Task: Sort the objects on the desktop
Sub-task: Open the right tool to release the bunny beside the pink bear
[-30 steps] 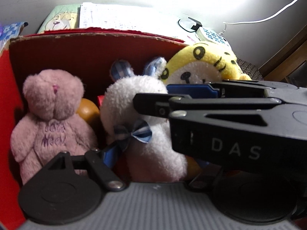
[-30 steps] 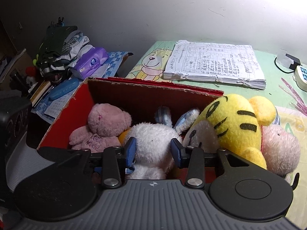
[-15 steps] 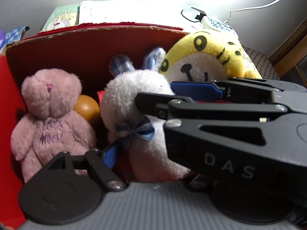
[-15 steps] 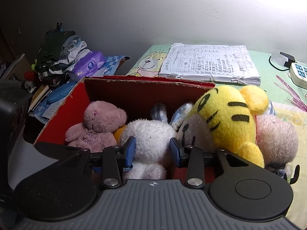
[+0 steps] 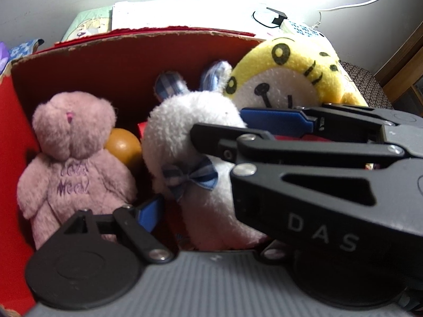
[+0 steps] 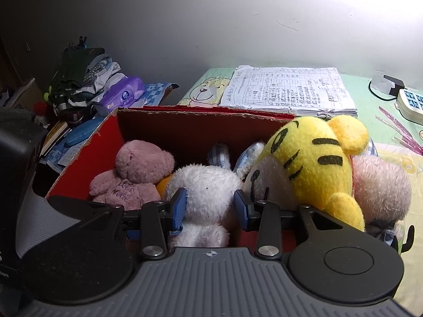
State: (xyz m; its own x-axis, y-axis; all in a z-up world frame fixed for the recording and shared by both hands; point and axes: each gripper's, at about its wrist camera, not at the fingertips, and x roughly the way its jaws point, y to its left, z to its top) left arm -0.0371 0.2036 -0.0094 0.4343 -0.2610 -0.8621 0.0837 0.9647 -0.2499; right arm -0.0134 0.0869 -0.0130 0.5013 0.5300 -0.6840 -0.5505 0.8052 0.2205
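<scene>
R gripper sat w/ fingers apart round the white bunny, mid red box, prob for tidy seating; L gripper also spread.

Both tools were matte black plastic over a ribbed grey base, each with two round black discs and slim linkage bars pinned by silver screws. The right gripper carried blue pads on its fingers and a small crosshair mark on the grey base — seen side-on from the left wrist view, its body bore the white letters "DAS". The left gripper showed one blue-padded finger, the other being hidden.
</scene>
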